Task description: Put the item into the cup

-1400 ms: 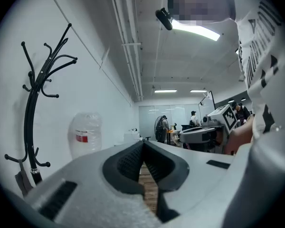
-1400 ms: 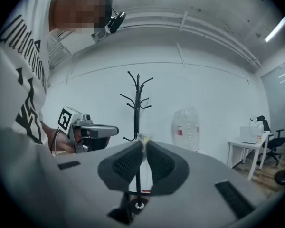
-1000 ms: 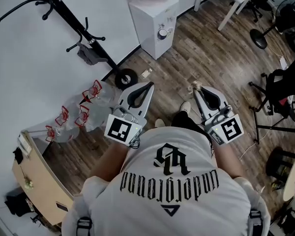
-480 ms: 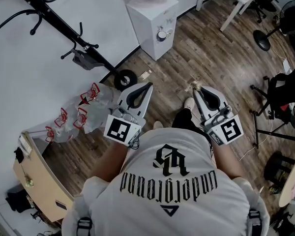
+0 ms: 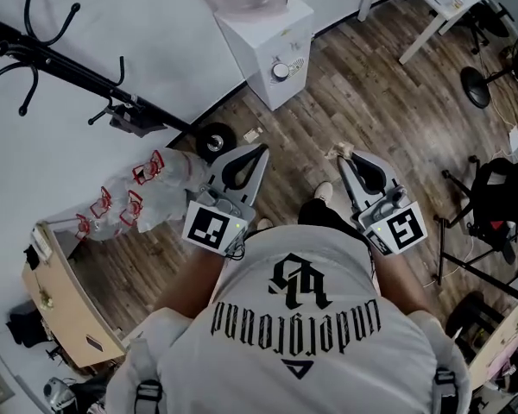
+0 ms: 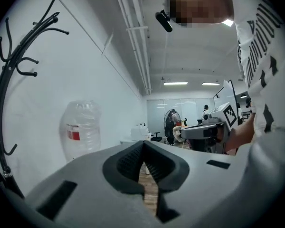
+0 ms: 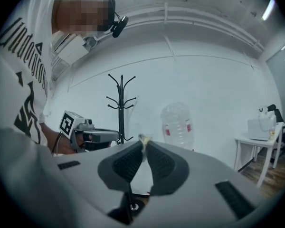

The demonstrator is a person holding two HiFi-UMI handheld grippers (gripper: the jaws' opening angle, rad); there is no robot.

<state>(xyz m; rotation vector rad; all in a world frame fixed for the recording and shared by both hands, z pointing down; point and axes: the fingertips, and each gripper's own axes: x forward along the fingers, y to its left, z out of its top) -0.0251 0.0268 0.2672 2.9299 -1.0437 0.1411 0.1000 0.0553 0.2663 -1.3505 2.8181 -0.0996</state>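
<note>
Shows a person standing on a plank floor, both grippers held out ahead of the body, side by side.

Right gripper: closed almost fully on a small pale item, pinched at the very tips of the jaws and poking just beyond them. Too small to give a long axis; appears to continue the line of the jaws. Left gripper: jaws brought together at the tips, with nothing between them.

Locates no cup with certainty in any view. Ahead of both pairs of jaws, only a white water dispenser. Off to the left of the left jaws, a black coat stand and a heap of clear plastic with red marks on the floor; cups or bags, impossible to say.

Judged from this: grasp done, delivery not yet begun. Turns on a single relation: item in the right jaws, so right hand the nearer, but the cup's bearing from those jaws unknown. Calls for finding the cup first, then bringing the right jaws over its mouth, tips down, before parting them. Risk: so slight a pinch at the tips could let the item slip on the way.
</note>
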